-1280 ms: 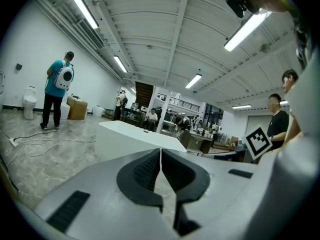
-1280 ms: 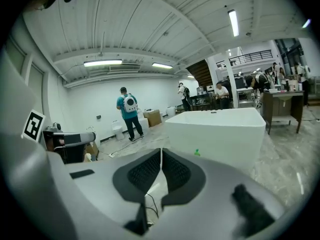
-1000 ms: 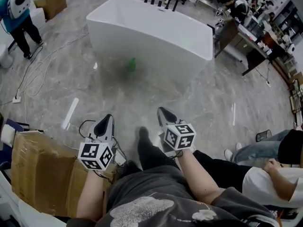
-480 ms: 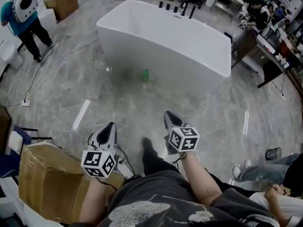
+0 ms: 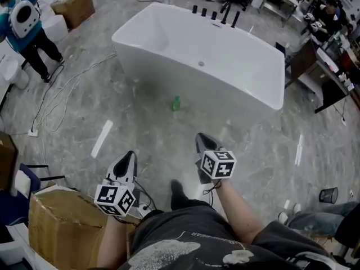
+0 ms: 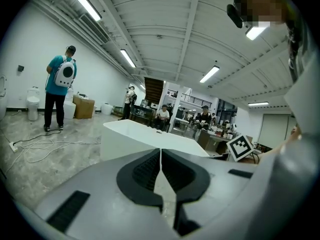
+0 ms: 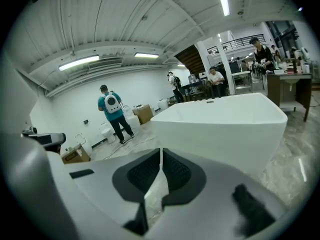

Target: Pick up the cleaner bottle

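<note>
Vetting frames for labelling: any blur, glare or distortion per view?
Head view: cleaner bottle small and soft-edged, floor shows bright reflected light streaks, bathtub nearly blown-out white. Left gripper view: heavy fisheye, black vignetted corners, ceiling lights clipped. Right gripper view: same fisheye and vignette, bathtub edges bowed.

From the head we look steeply down on the tub (image 5: 225, 55). Our cameras on the left gripper (image 5: 129, 155) and right gripper (image 5: 200, 137) sit low, facing nearly level at that same tub nearby.
</note>
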### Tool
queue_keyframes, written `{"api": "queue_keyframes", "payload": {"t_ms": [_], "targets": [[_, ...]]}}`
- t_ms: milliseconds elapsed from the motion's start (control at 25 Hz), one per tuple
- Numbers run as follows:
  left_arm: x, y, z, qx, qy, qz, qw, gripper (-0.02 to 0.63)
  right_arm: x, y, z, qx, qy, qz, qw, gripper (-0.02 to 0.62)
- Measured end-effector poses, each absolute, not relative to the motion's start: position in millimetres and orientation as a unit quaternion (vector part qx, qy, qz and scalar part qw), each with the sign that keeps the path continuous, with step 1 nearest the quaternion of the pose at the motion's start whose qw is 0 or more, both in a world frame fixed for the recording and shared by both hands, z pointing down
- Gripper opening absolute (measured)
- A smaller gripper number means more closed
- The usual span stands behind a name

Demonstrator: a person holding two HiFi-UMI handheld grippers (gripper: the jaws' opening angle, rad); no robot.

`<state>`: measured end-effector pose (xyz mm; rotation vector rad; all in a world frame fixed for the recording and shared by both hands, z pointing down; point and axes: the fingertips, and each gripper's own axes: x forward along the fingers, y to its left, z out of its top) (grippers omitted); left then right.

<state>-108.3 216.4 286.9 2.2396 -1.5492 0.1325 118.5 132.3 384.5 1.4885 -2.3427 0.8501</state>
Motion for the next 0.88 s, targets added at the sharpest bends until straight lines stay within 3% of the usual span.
{"api": "queue_keyframes", "payload": {"t_ms": [880], "targets": [[-121.6,34.7,325.3,0.829,-0.506,0.076,0.223,0.021,120.5,21.1,439.0,0.553,-0.745,0.345,0.141,0.032]]}}
